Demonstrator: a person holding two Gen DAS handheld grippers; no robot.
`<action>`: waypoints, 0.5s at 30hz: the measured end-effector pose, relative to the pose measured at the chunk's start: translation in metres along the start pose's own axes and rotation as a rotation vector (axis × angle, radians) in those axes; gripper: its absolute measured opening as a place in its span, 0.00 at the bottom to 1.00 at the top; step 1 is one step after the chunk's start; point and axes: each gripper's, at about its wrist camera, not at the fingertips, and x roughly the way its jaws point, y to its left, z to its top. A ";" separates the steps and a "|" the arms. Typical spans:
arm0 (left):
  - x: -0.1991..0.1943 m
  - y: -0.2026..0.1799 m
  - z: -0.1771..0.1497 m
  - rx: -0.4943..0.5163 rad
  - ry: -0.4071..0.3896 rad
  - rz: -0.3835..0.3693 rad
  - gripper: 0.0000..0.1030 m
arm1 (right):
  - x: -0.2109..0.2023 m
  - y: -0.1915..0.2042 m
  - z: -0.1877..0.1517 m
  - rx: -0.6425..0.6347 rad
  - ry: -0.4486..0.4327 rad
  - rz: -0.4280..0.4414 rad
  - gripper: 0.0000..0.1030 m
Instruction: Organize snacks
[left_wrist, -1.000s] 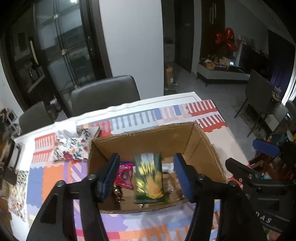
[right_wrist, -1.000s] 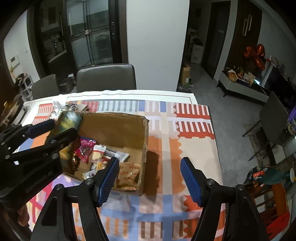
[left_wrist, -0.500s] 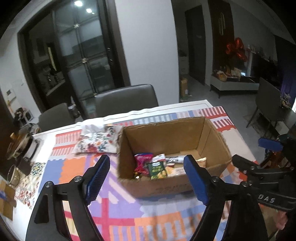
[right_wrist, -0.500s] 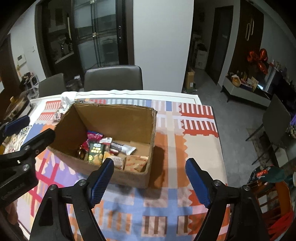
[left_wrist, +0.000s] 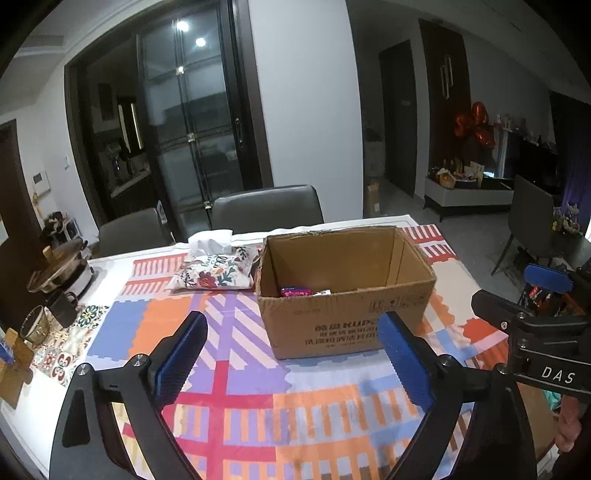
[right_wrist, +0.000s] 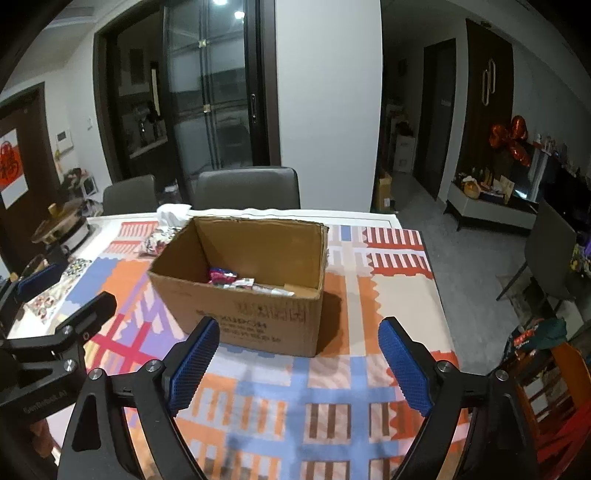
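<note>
Both tongs, left (left_wrist: 291, 363) and right (right_wrist: 299, 363), are opening, empty; snacks (right_wrist: 231, 279) lie boxed (right_wrist: 258, 317). Stowing judged finished.

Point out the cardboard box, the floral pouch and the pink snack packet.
cardboard box (left_wrist: 332, 314): left wrist view, near outer wall.
floral pouch (left_wrist: 216, 273): left wrist view, printed top face.
pink snack packet (right_wrist: 221, 275): right wrist view, visible top.

We hold the left gripper (left_wrist: 291, 363) and right gripper (right_wrist: 299, 363) side by side, angled downward, jaws opening, nothing between them.
</note>
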 end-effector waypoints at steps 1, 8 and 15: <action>-0.004 -0.001 -0.002 -0.001 -0.005 0.003 0.95 | -0.005 0.001 -0.003 0.000 -0.003 0.003 0.86; -0.039 0.003 -0.014 -0.038 -0.050 -0.009 1.00 | -0.033 0.002 -0.022 -0.006 -0.038 0.026 0.86; -0.060 -0.001 -0.027 -0.032 -0.086 0.009 1.00 | -0.055 0.002 -0.034 -0.016 -0.076 0.016 0.86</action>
